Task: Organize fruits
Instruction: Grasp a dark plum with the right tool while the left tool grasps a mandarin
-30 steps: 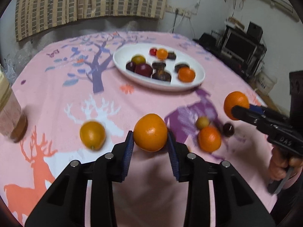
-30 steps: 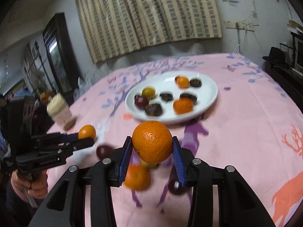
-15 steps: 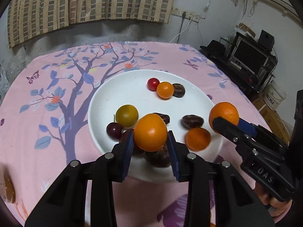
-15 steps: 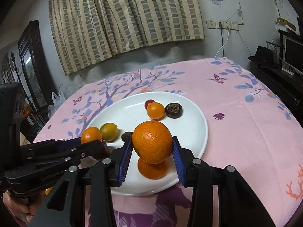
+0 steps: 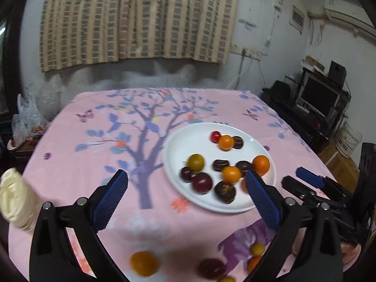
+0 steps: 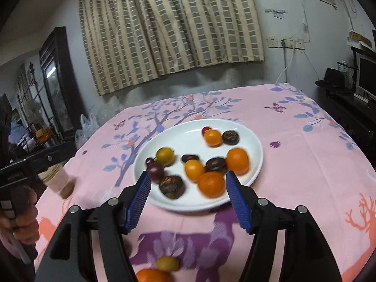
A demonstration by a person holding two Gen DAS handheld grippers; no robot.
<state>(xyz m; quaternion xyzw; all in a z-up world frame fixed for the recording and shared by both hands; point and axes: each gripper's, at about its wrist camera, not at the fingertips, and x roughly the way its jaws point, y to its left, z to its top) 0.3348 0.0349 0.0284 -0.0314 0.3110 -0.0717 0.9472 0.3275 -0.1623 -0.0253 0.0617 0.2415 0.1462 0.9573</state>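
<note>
Checked curtain [image 5: 136, 21] on grey wall [image 5: 270, 70], dark monitor stand [image 5: 319, 103] at right.

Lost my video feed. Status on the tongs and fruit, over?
Both tongs, left and right, just opened, nothing held. Oranges on plate. Loose fruit remains on cloth. Nothing blocking.

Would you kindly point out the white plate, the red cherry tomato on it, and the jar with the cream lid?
white plate [image 6: 188, 138]: right wrist view, bare middle.
red cherry tomato [image 5: 215, 136]: left wrist view, its centre.
jar [image 5: 10, 197]: left wrist view, cream lid.
</note>
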